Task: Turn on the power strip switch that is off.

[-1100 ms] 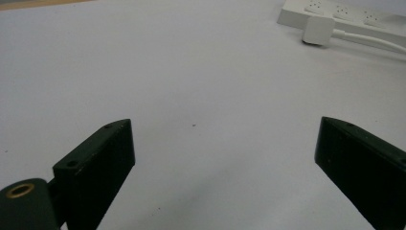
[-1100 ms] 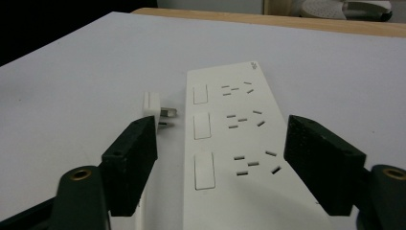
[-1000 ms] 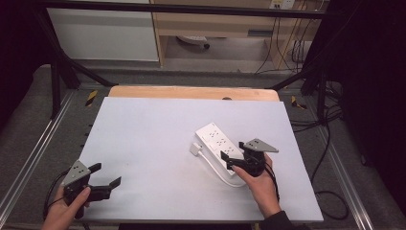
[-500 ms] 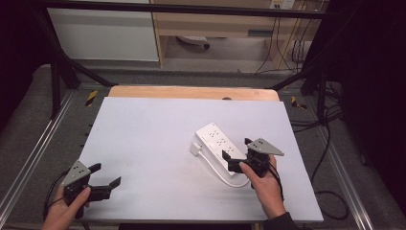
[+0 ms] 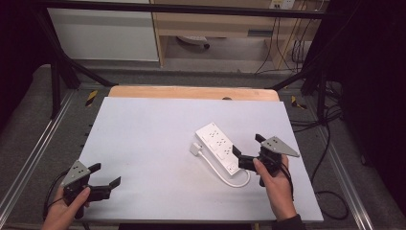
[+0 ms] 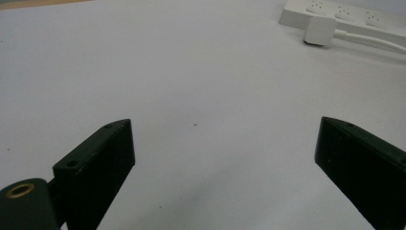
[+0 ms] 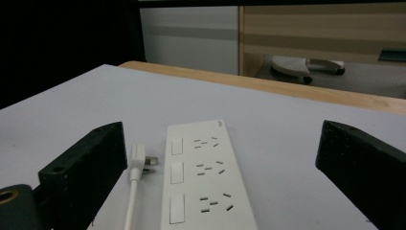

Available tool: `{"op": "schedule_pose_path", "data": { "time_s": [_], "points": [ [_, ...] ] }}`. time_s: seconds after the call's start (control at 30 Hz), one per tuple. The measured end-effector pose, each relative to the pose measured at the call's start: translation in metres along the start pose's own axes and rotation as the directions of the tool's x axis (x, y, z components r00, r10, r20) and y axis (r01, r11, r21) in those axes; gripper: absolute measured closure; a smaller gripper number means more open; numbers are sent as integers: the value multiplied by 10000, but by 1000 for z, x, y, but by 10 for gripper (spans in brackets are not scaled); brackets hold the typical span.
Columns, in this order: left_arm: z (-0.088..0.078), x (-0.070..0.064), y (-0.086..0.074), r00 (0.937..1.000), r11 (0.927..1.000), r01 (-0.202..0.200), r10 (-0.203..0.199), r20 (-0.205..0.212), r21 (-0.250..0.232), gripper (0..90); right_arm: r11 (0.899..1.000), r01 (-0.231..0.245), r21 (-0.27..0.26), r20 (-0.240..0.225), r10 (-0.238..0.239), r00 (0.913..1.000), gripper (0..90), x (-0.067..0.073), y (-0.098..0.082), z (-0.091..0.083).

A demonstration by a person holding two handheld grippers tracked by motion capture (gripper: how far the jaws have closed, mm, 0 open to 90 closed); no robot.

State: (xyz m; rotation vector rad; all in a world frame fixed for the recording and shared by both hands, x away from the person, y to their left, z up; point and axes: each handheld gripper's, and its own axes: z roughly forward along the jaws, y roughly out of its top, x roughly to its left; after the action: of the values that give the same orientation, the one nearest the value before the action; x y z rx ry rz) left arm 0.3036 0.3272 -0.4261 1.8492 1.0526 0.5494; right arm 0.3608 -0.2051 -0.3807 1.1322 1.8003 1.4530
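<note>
**Both grippers spread, power strip in front of my right**

My right gripper (image 5: 245, 152) has its jaws wide apart with nothing between them — it sits at the near end of the white power strip (image 5: 219, 146), just beside it; I cannot tell whether a jaw touches it. The strip lies flat on the white table (image 5: 143, 139), right of centre, sockets up. In the right gripper view the strip (image 7: 203, 179) runs away from me between the jaws. Its plug (image 5: 195, 149) lies just left of it, and the cord (image 5: 225, 173) loops round the near end. My left gripper (image 5: 105, 175) rests at the near left corner, well apart from the strip, jaws likewise spread and empty.
</note>
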Motion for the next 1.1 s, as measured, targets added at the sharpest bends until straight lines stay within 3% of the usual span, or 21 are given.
{"op": "schedule_pose_path", "data": {
  "time_s": [0.1, 0.27, 0.57, 0.83, 1.1],
  "points": [
    [0, 0, 0, 10000, 10000, -13, 13, -4, 2, 66, 9995, -124, -301, 139, 128, 9998, 45, -10, 2, -12],
    [0, 0, 0, 10000, 10000, 10, -10, -10, 10, 67, 9994, -118, -318, 286, 127, 9995, 49, -19, 0, -23],
    [0, 0, 0, 10000, 10000, 29, -29, -19, 26, 66, 9979, -549, -350, 517, 567, 9970, 76, -46, -17, -46],
    [0, 0, 0, 10000, 10000, 61, -61, -24, 0, 67, 9962, -796, -349, 990, 827, 9916, 59, -69, -39, -57],
    [0, 0, 0, 10000, 10000, 60, -60, -20, 2, 66, 9970, -750, -175, 1270, 766, 9889, 33, -76, -53, -57]
  ]
}}
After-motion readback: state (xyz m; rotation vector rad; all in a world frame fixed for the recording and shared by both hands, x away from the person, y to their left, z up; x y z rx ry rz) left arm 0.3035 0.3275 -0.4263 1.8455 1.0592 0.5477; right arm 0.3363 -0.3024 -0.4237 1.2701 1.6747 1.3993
